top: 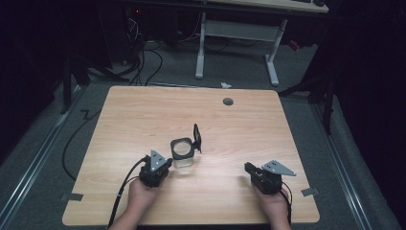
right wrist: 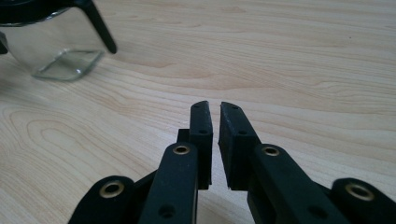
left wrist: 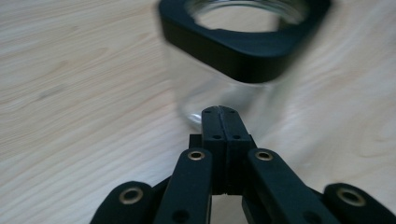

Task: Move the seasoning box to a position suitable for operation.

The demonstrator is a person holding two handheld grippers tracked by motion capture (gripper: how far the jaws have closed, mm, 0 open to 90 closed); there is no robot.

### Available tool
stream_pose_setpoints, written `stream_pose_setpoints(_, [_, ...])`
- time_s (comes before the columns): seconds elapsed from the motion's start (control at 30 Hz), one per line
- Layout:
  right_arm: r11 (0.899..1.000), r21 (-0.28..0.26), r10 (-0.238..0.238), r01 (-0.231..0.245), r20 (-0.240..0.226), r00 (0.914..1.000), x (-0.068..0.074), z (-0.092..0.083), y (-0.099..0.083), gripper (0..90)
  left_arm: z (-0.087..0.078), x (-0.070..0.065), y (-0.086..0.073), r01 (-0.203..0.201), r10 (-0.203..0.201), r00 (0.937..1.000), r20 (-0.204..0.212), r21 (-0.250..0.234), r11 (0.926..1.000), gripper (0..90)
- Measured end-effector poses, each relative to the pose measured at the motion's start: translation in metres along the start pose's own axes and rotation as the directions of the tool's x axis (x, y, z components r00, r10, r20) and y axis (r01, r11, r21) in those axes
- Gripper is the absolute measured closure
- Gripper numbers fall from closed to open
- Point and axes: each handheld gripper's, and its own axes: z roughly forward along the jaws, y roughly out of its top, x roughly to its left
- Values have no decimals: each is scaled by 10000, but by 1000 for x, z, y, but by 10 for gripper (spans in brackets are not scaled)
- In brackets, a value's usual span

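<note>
A clear glass jar [top: 182,152] with a black square rim stands near the middle of the wooden table [top: 139,110]. Its black hinged lid [top: 197,138] is flipped up on the right side. My left gripper [top: 167,164] is shut with nothing in it, and its tips sit just short of the jar's lower left side. In the left gripper view the closed jaws [left wrist: 219,111] point at the jar's glass wall [left wrist: 205,88]. My right gripper [top: 246,166] rests low at the table's front right. Its jaws [right wrist: 215,106] stand a narrow gap apart with nothing between them. The jar [right wrist: 51,46] is far off to its left.
A round grey cable hole [top: 228,101] sits near the table's far edge. Behind the table is a second desk on white legs [top: 200,48], with cables [top: 143,67] on the floor. Bare wood lies around the jar.
</note>
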Motion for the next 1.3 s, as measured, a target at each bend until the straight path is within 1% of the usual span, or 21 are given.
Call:
stream_pose_setpoints(0.07, [10000,-16,99,-99,22,9999,-1,-1,0,836,-1,-12,-5,-144,141,9994,301,80,9999,900])
stream_pose_setpoints(0.1, [10000,-33,81,-81,27,10000,-2,-1,0,837,0,-16,-6,-118,116,9992,373,45,9999,900])
stream_pose_setpoints(0.13, [10000,-33,81,-81,27,10000,-2,-1,0,837,0,-17,-6,-151,150,9991,391,16,9999,900])
stream_pose_setpoints(0.17, [9999,-36,118,-118,29,9999,-2,-2,0,837,1,-17,-5,-91,93,9994,334,-64,9999,900])
stream_pose_setpoints(0.2, [9999,-68,127,-127,16,9999,-2,-2,0,837,2,-13,-4,-84,86,9998,199,-101,9999,900])
stream_pose_setpoints(0.3, [9999,-81,93,-92,7,10000,-2,-3,0,838,8,6,6,140,-150,9994,-319,-301,9994,900])
stream_pose_setpoints(0.37, [9999,-60,92,-92,-3,10000,-2,-3,0,838,17,20,14,58,-87,9976,-690,-425,9991,900])
stream_pose_setpoints(0.43, [9999,-66,90,-90,-23,10000,-2,-3,0,838,29,31,22,-10,-32,9959,-903,-461,9989,900])
stream_pose_setpoints(0.5, [10000,-75,23,-23,-40,10000,-2,-3,0,838,43,36,30,-1,-41,9958,-913,-461,9989,900])
stream_pose_setpoints(0.53, [10000,-84,28,-29,-40,10000,-2,-3,0,838,49,36,34,74,-121,9966,-820,-579,9983,900])
stream_pose_setpoints(0.57, [9999,-98,37,-37,-38,10000,-2,-3,0,838,54,35,36,60,-99,9970,-768,-501,9987,900])
stream_pose_setpoints(0.6, [9999,-101,39,-39,-35,10000,-2,-3,1,838,57,34,38,4,-41,9976,-693,-542,9985,900])
stream_pose_setpoints(0.63, [9999,-100,57,-57,-31,10000,-2,-3,1,838,59,32,39,138,-174,9981,-597,-599,9981,900])
stream_pose_setpoints(0.7, [9999,-120,52,-52,-32,10000,-3,-3,0,838,59,29,39,210,-234,9987,-442,-556,9982,900])
stream_pose_setpoints(0.77, [9999,-96,79,-79,-15,10000,-4,-3,0,838,57,25,37,61,-84,9990,-433,-523,9986,900])
stream_pose_setpoints(0.8, [9999,-81,101,-101,-19,9999,-4,-3,0,838,54,24,36,204,-221,9992,-321,-532,9984,900])
stream_pose_setpoints(0.93, [9999,-92,57,-58,-38,10000,-4,-3,0,838,44,18,32,169,-178,9997,-181,-499,9986,900])
stream_pose_setpoints(0.97, [9999,-92,57,-58,-38,10000,-4,-3,0,838,41,16,30,198,-202,9998,-93,-499,9986,900])
stream_pose_setpoints(1.1, [9999,-100,29,-30,-50,10000,-3,-3,0,838,29,3,18,96,-87,9997,232,-407,9991,900])
stream_pose_setpoints(1.13, [10000,-89,33,-34,-68,10000,-2,-3,0,838,28,0,16,10,-1,9997,244,-359,9994,900])
stream_pose_setpoints(1.3, [10000,-7,-95,95,-152,9998,1,0,0,838,21,-4,8,283,-273,9986,459,-206,9994,900])
